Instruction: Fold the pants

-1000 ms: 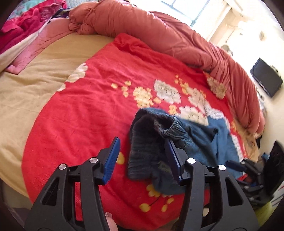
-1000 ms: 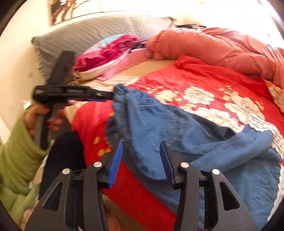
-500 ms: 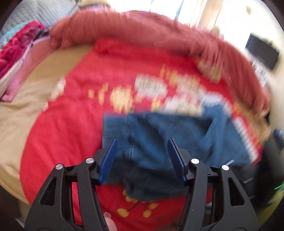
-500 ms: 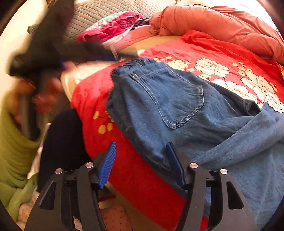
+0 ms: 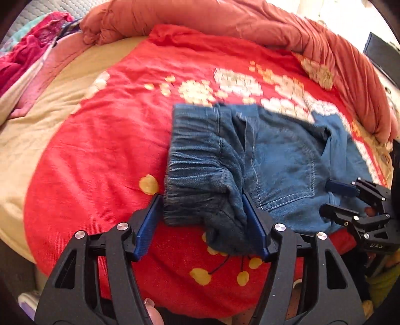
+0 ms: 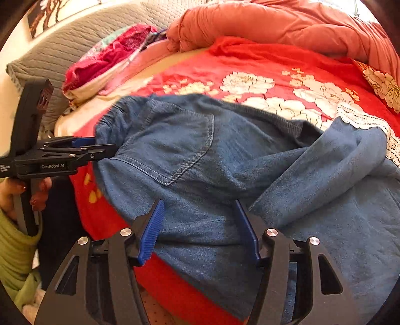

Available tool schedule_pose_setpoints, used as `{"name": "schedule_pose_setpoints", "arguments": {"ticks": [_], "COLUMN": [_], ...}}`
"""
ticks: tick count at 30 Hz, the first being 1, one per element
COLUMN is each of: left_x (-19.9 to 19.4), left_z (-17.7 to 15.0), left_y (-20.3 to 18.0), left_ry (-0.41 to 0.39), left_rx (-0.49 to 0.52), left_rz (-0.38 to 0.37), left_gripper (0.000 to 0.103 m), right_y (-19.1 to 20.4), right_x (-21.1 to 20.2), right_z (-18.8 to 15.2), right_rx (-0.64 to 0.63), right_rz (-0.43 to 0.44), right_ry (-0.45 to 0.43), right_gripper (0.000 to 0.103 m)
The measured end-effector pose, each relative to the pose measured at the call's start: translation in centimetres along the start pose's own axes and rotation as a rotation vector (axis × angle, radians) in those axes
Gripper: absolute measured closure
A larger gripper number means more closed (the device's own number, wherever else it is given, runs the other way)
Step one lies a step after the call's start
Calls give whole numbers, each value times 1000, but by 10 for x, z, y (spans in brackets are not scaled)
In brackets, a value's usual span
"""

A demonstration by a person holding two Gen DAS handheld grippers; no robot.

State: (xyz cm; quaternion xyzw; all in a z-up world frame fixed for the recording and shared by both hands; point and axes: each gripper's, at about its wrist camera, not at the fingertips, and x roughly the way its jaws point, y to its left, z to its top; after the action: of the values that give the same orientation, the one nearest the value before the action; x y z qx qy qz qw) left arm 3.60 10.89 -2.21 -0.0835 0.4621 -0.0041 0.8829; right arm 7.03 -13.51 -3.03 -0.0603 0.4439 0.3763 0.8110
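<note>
On the red floral bedspread (image 5: 100, 155), the blue denim pants (image 5: 282, 160) lie spread near the bed's front edge. Left gripper (image 5: 202, 222): jaws parted wide, straddling the elastic waistband (image 5: 195, 162) without clamping it. Right gripper (image 6: 200, 230): jaws likewise spread apart, with denim lying between them just below the back pocket (image 6: 175, 145). An orange quilt (image 6: 287, 27) lies bunched along the far side.

Home bedroom: bed (image 5: 50, 130) with red floral bedspread (image 6: 250, 62), bunched orange-pink quilt (image 5: 225, 17) along far edge, grey quilted headboard (image 6: 62, 42), loose clothes pile (image 6: 107, 57) at head corner, framed picture (image 6: 50, 12) on wall.
</note>
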Motion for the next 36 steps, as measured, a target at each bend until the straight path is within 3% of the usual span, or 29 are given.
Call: {"name": "schedule_pose_setpoints", "arguments": {"ticks": [3,5,10,15,19,22,25,28,34,36], "left_x": [-34,-53,-72,-42,-5,24,51,64,75,74], "left_z": [6,12,29,34,29,26,26,23,14,15], "left_y": [2,0,-24,-78,-123,-151,-172,-189,-197,-192], "left_ry": [-83,-136,-192,-108,12,94,144,150,129,123], "left_rx": [4,16,55,142,214,254,292,324,345,333], "left_rz": [48,76,2,-156,-275,-322,-309,-302,-419,-454], "left_gripper": [46,46,46,46,47,60,67,80,81,81], "right_y": [-10,-23,-56,-91,-105,-113,-121,-129,-145,-154], "right_x": [-29,-48,-71,-86,-97,-101,-99,-87,-30,-8], "right_z": [4,8,5,-2,-4,2,15,34,80,94], "right_rx": [31,60,151,238,264,264,239,221,181,191], "right_rz": [19,-20,-120,-178,-213,-224,-248,-259,-299,-354], "right_ry": [-79,-131,-181,-217,-240,-242,-226,-197,-76,-25], "right_gripper": [47,47,43,39,38,37,37,37,37,37]}}
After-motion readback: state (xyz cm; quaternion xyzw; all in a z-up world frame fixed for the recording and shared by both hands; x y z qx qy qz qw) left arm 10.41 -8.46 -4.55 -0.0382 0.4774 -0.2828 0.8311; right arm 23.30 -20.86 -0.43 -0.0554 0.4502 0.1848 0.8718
